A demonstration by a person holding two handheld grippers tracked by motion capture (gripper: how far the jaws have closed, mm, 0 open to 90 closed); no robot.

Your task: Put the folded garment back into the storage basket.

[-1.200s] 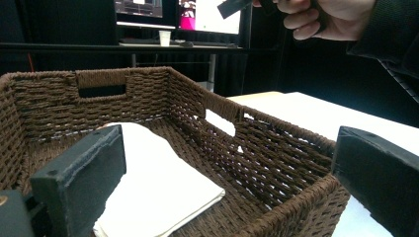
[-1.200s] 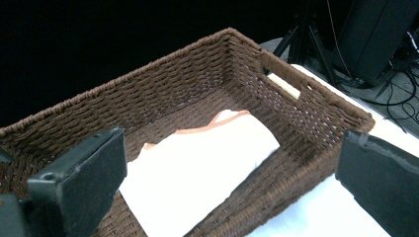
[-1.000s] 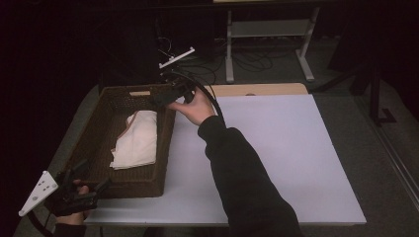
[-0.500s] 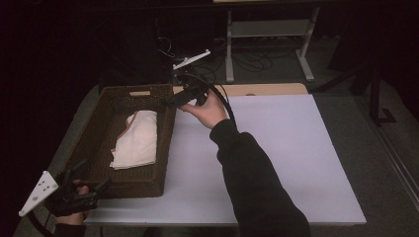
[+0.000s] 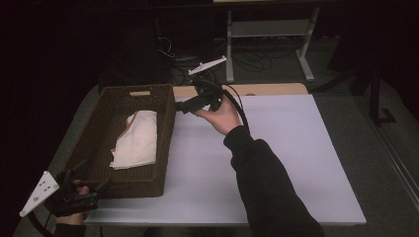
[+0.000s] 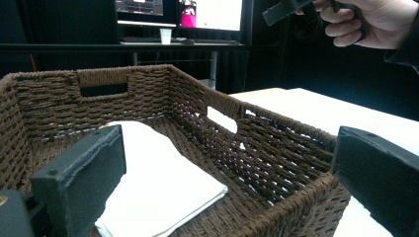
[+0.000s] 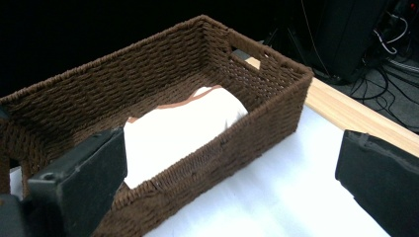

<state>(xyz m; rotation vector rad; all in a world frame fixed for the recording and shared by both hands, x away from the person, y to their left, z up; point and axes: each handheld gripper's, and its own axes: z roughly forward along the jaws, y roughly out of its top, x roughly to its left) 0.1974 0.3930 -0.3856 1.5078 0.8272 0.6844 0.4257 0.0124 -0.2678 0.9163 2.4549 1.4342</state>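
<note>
The right gripper [image 5: 184, 105] was held raised above the table, just beside the far right corner of the wicker basket [image 5: 165, 148], with its jaws spread wide and nothing between them. In the right gripper view the two black jaws stood far apart, framing the basket's long wall [image 7: 232, 143] and the white tabletop [image 7: 276, 197] below. The gripper was carried by the right hand [image 5: 221, 114], from which a dark sleeve [image 5: 267, 187] ran down to the bottom edge of the high view.

The left gripper [image 5: 91, 190] was seen at the near left corner of the basket, also parted wide and empty, with its grey three-cornered plate [image 5: 39, 192] jutting out to the left. In the left gripper view the basket's near rim [image 6: 296, 207] lay between its jaws, and the right hand [image 6: 380, 22] was shown high in the far corner.

A folded white cloth [image 5: 136, 140] was laid flat on the basket's floor, its brown-edged end toward the far wall. The cloth was touched by neither gripper. The basket rested on the left part of the white table [image 5: 296, 163], with cut-out handles in its walls [image 6: 104, 89].
</note>
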